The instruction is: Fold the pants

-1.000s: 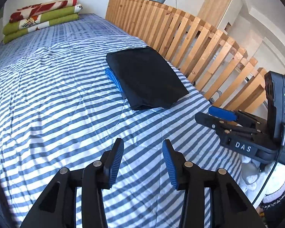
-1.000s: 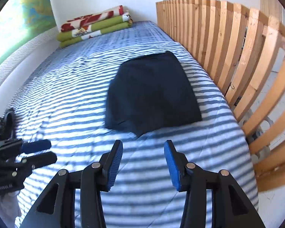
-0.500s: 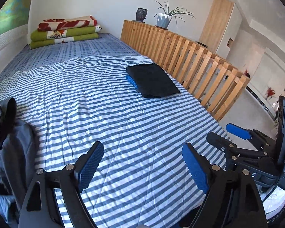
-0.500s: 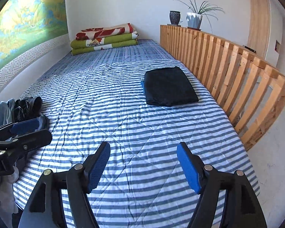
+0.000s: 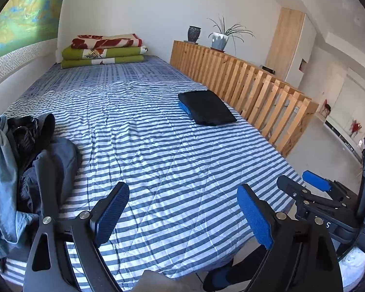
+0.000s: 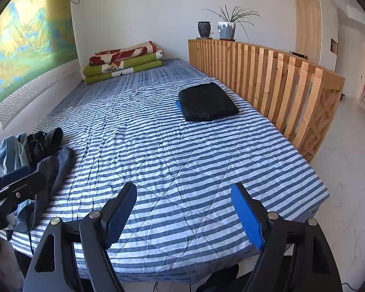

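Currently both claws are off the work. The left claw (image 5: pixel 182 216) stands with its jaws wide apart and nothing between them, having just been opening; the right claw (image 6: pixel 183 215) shows the same, jaws spread, empty, and just opened further. Both hang over the near end of the striped bed (image 6: pixel 182 160), above bare cover.

Finished work: one pair of black pants (image 6: pixel 208 102) lies folded into a flat rectangle on the bed's right side, near the wooden slat rail (image 6: pixel 279 77) but apart from it. It sits on top of a blue folded garment (image 6: pixel 178 105), of which only an edge shows at the left. The fold looks tidy, edges square, no loose leg visible. Judged complete for that item.

Outstanding work: a heap of unfolded clothes (image 5: pixel 31 160) sits at the bed's left edge, close beside the left claw. It holds grey-blue and black fabric, crumpled together; how many garments it contains cannot be told, nor whether all are pants.

Assessment: the task appears partway through, with at least two pieces stacked and the heap still to be dealt with. The next step would likely be drawing one garment from the heap onto the open stripe area in the middle, which is free for spreading.

Unrelated: folded quilts (image 6: pixel 124 63) at the far end.
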{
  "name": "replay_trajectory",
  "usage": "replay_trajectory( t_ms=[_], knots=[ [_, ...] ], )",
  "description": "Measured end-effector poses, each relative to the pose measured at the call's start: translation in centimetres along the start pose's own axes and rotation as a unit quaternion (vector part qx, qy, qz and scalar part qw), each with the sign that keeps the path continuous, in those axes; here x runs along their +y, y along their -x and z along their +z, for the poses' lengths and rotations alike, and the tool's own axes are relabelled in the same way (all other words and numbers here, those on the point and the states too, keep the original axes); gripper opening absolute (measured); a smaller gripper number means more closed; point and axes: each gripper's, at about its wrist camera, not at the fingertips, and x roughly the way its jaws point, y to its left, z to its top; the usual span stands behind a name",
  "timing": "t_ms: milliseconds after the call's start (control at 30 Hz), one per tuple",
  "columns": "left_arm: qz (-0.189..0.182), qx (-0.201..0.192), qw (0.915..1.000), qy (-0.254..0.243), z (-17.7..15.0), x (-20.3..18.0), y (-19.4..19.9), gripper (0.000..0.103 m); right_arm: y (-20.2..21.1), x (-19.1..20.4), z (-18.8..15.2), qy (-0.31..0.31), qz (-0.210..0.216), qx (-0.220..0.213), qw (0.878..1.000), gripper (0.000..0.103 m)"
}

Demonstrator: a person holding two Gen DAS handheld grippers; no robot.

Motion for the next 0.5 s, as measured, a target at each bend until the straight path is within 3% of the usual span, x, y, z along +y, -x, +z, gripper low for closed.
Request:
replay_trajectory(
  t_ms=[500],
  knots=[
    [0.014,0.002,0.9999,0.003,-0.7,1.0,0.5,0.095,0.9,2.2,0.3,0.025,-0.015,-0.023,0.999,0.076]
  ],
)
